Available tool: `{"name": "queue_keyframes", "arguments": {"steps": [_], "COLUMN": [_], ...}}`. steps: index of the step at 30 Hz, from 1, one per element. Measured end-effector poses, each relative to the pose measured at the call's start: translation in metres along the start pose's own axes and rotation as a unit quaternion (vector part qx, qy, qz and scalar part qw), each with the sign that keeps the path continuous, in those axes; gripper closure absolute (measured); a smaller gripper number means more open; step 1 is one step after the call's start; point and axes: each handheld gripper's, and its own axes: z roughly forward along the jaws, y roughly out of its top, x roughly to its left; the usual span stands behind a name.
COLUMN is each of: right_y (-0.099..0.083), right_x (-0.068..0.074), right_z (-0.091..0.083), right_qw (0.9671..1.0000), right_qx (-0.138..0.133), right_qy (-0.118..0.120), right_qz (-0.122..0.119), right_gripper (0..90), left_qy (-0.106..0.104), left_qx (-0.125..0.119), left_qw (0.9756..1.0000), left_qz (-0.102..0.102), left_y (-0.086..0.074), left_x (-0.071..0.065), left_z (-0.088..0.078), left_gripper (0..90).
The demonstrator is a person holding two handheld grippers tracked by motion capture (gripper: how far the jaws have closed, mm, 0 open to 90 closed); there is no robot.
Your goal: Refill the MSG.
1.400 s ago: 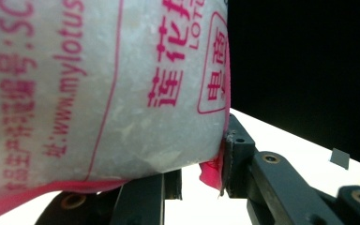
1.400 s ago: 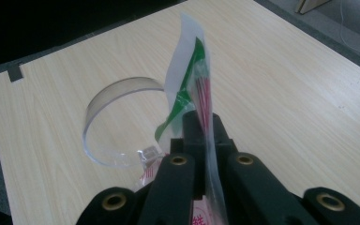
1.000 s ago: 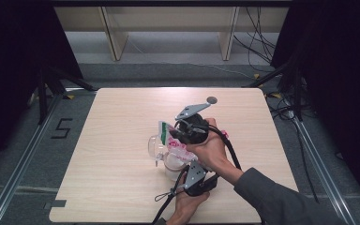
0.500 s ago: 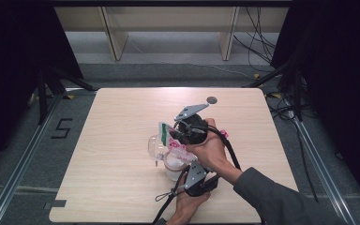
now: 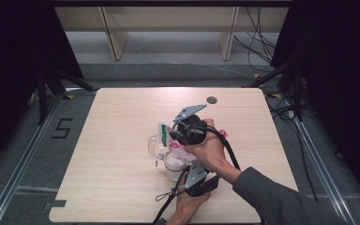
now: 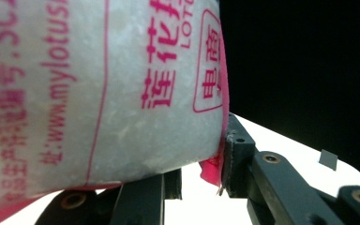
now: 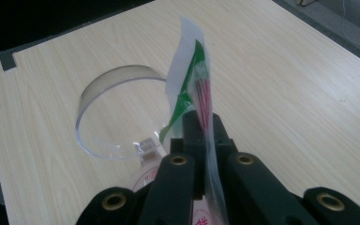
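A plastic bag of white grains (image 6: 98,93) with pink print hangs between both grippers over the wooden table (image 5: 122,108). My left gripper (image 6: 187,173) is shut on the bag's lower body, and one of its pads (image 6: 234,154) presses the pink seam. My right gripper (image 7: 200,126) is shut on the bag's flat green, red and white top edge (image 7: 194,65). A clear round cup (image 7: 117,112) stands on the table just beyond the right jaws. From above, the right gripper (image 5: 173,135) is over the bag (image 5: 172,160) and the left gripper (image 5: 183,165) is below it, with the cup (image 5: 154,145) at their left.
A small dark disc (image 5: 211,100) lies near the table's far edge. A "5" mark (image 5: 62,127) is on the floor at the left. Cables (image 5: 281,108) run off the right side, and shelf legs (image 5: 112,37) stand behind the table.
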Motion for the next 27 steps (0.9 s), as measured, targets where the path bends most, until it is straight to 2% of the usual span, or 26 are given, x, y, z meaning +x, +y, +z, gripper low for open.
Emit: {"name": "queue_keyframes", "arguments": {"steps": [3, 4, 8, 9, 10, 14, 15, 17, 18, 19, 20, 21, 22, 23, 24, 25, 26, 27], "right_y": [0.0002, 0.0, -0.0005, -0.0005, -0.0006, -0.0008, -0.0008, -0.0014, -0.0019, -0.0014, -0.0012, -0.0012, -0.0014, -0.0012, -0.0006, -0.0003, -0.0004, -0.0006], "right_x": [-0.0001, -0.0002, 0.0011, 0.0006, 0.0, 0.0003, 0.0002, -0.0001, 0.0009, 0.0004, -0.001, -0.0013, -0.0007, -0.0005, -0.0003, -0.0007, -0.0001, 0.0004], "right_z": [0.0001, 0.0001, -0.0001, 0.0, -0.0002, 0.0006, 0.0004, 0.0013, 0.0022, 0.0016, 0.0019, 0.0019, 0.0028, 0.003, 0.0022, 0.0017, 0.0012, 0.0015], "right_qw": [1.0, 1.0, 1.0, 1.0, 1.0, 1.0, 0.9999, 1.0, 1.0, 1.0, 1.0, 1.0, 0.9999, 0.9999, 1.0, 1.0, 1.0, 1.0], "right_qx": [-0.002, 0.0, 0.001, -0.001, 0.001, 0.004, 0.004, 0.003, 0.002, 0.006, 0.0, -0.001, -0.004, -0.003, 0.0, 0.0, 0.001, 0.003], "right_qy": [-0.001, -0.001, -0.006, -0.003, -0.002, 0.0, -0.006, -0.003, -0.003, 0.001, 0.0, 0.001, -0.001, -0.001, 0.0, 0.003, -0.003, -0.001], "right_qz": [0.0, 0.001, 0.008, 0.004, 0.0, 0.007, 0.007, 0.002, 0.008, 0.007, -0.005, -0.01, -0.01, -0.01, -0.008, -0.009, 0.002, 0.004], "right_gripper": [90.0, 90.0, 90.0, 90.0, 90.0, 90.0, 90.0, 90.0, 90.0, 90.0, 90.0, 90.0, 90.0, 90.0, 90.0, 90.0, 90.0, 90.0], "left_qy": [-0.006, 0.001, 0.0, -0.003, -0.003, -0.004, -0.005, -0.004, -0.01, -0.005, -0.004, -0.005, -0.006, -0.007, -0.007, -0.004, -0.004, -0.009], "left_qx": [0.005, 0.0, 0.0, -0.004, -0.003, -0.004, -0.004, 0.002, 0.0, -0.005, 0.001, 0.0, -0.001, -0.005, 0.002, -0.002, 0.004, -0.001], "left_qw": [1.0, 1.0, 1.0, 0.9999, 1.0, 0.9999, 0.9999, 1.0, 0.9999, 0.9999, 1.0, 1.0, 1.0, 0.9999, 1.0, 1.0, 1.0, 0.9999], "left_qz": [0.001, 0.001, 0.003, 0.014, 0.008, 0.012, 0.011, -0.003, 0.008, 0.008, -0.005, -0.005, -0.003, 0.011, 0.001, 0.003, 0.007, 0.01], "left_y": [0.0005, 0.0, -0.0005, 0.0, -0.0004, 0.0001, 0.0001, -0.001, -0.0002, -0.0004, -0.0006, -0.0004, -0.0004, 0.0002, -0.0001, -0.0005, -0.0002, -0.0002], "left_x": [0.0004, -0.0005, -0.001, 0.001, 0.0005, 0.0014, 0.0016, -0.0005, 0.0014, 0.0011, -0.0006, -0.0007, -0.0008, 0.001, -0.0005, -0.0002, 0.001, 0.0016], "left_z": [-0.001, -0.0001, -0.0003, 0.0015, 0.0015, 0.0014, 0.0014, 0.0, 0.001, 0.0017, -0.0001, -0.0002, -0.0003, 0.0014, -0.0009, -0.0002, -0.0008, 0.0011], "left_gripper": [72.8, 72.8, 72.7, 72.8, 72.8, 72.8, 72.8, 72.9, 72.8, 72.9, 72.9, 72.9, 72.9, 72.8, 72.8, 72.9, 72.9, 72.9]}}
